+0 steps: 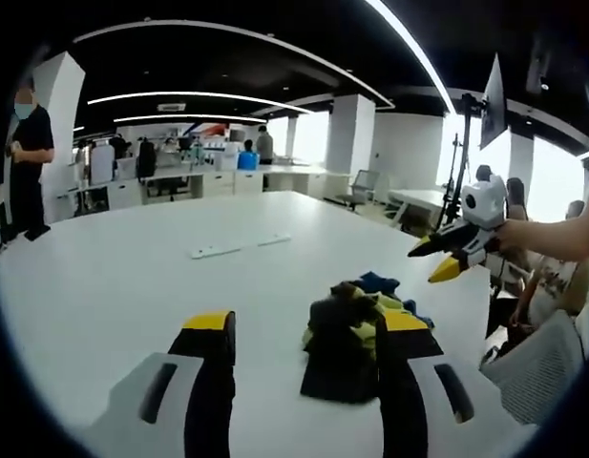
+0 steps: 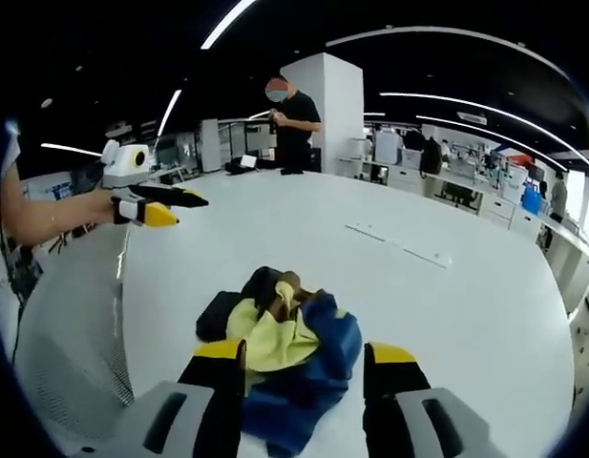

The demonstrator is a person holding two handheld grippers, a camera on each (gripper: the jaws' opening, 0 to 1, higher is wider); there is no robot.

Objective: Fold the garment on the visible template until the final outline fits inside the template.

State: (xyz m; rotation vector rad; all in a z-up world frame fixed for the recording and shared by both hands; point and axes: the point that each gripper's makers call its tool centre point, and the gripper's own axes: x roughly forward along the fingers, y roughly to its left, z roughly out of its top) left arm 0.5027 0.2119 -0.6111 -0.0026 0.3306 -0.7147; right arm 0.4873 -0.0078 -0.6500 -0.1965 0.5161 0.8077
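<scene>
A crumpled garment in black, yellow-green and blue lies in a heap on the white table. My left gripper hangs open just short of it, its right jaw in front of the heap's edge. Off to the right, a hand holds the right gripper above the table, jaws apart. In the right gripper view the same heap lies just beyond my open right gripper, nothing between its jaws. The left gripper hovers at the left, also open.
Two flat white strips lie on the table beyond the heap. A person in black stands at the table's far edge. A mesh chair back is at the near side. Office desks fill the background.
</scene>
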